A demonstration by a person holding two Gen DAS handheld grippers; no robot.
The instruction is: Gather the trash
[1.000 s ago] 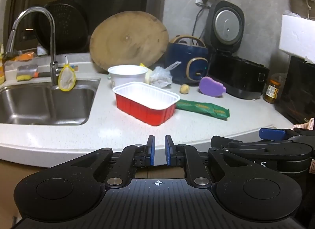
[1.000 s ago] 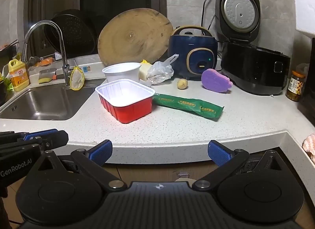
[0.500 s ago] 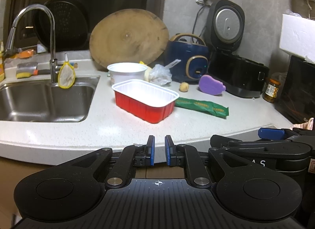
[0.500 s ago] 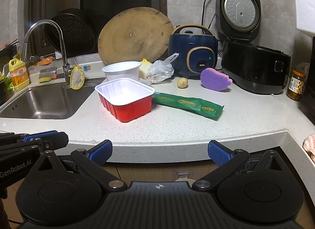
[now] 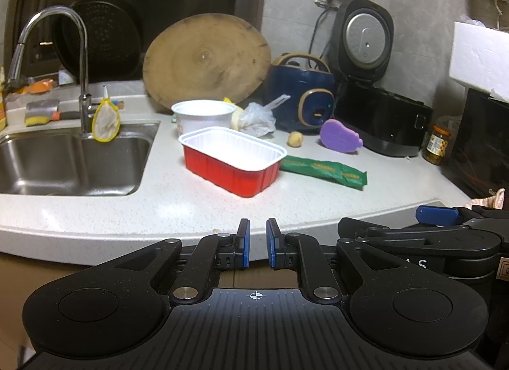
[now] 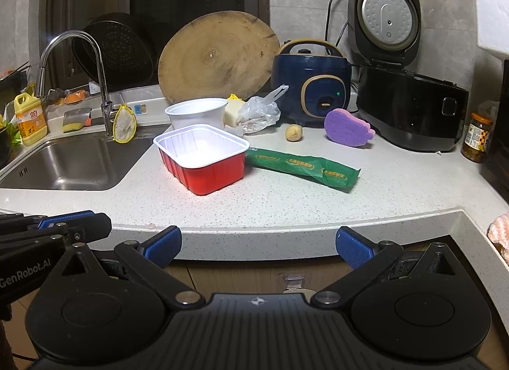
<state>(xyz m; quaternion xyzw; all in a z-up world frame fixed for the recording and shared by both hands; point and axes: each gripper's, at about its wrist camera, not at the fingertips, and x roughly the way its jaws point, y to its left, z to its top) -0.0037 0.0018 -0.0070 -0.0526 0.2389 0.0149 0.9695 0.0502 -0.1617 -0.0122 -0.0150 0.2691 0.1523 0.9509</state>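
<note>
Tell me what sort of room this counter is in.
A home kitchen, most likely: a stainless sink with a tall faucet, a round wooden chopping board leaning at the wall, and two rice cookers plugged in behind the countertop.

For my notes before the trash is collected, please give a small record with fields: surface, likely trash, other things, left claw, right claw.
surface: speckled counter beside a steel sink
likely trash: red tray, empty; green wrapper lying flat right of it; white cup behind; plastic bag
other things: purple sponge, small potato, blue cooker, wooden board
left claw: narrow gap, holds nothing, short of the counter edge
right claw: wide open, holds nothing
</note>
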